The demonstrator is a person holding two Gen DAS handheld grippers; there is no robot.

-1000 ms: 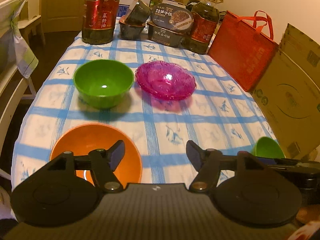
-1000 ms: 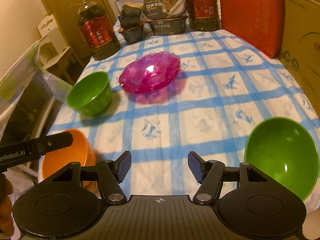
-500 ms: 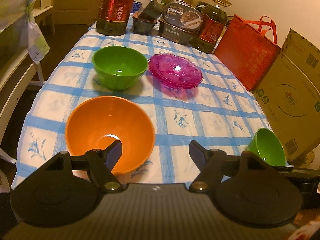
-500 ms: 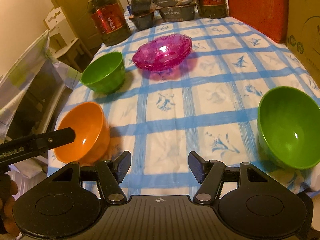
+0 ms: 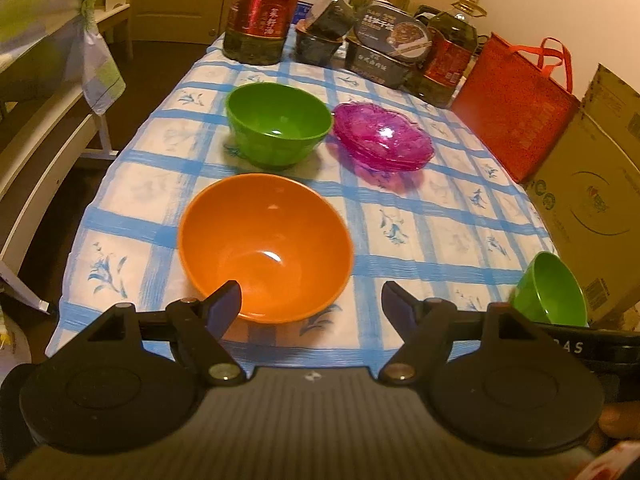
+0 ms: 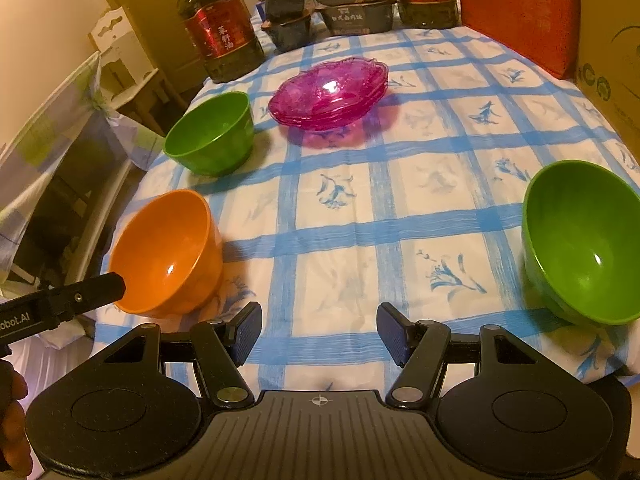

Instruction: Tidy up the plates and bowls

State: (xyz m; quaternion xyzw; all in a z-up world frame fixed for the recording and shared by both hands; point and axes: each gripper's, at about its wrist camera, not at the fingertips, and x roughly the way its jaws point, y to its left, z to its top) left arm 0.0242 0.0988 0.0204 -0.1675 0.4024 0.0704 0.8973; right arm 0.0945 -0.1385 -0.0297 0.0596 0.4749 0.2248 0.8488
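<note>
An orange bowl point(image 5: 264, 248) point(image 6: 168, 252) sits near the table's front left edge. A green bowl point(image 5: 278, 124) point(image 6: 210, 134) stands behind it. A stack of pink glass plates point(image 5: 382, 140) point(image 6: 330, 94) lies mid-table. A second green bowl point(image 5: 550, 290) point(image 6: 580, 240) sits at the front right. My left gripper point(image 5: 311, 306) is open and empty, just in front of the orange bowl. My right gripper point(image 6: 319, 334) is open and empty over the front edge, left of the near green bowl.
Two large oil bottles point(image 5: 262, 8) point(image 5: 446, 60), stacked food containers point(image 5: 384, 48) and dark tubs point(image 5: 324, 28) line the table's far end. A red bag point(image 5: 516, 104) and a cardboard box point(image 5: 588, 200) stand along the right side. A chair point(image 5: 48, 92) is to the left.
Both grippers have pulled back and risen, so the bowls and the table's front edge show more fully. Both stayed open. No bowl or plate moved.
</note>
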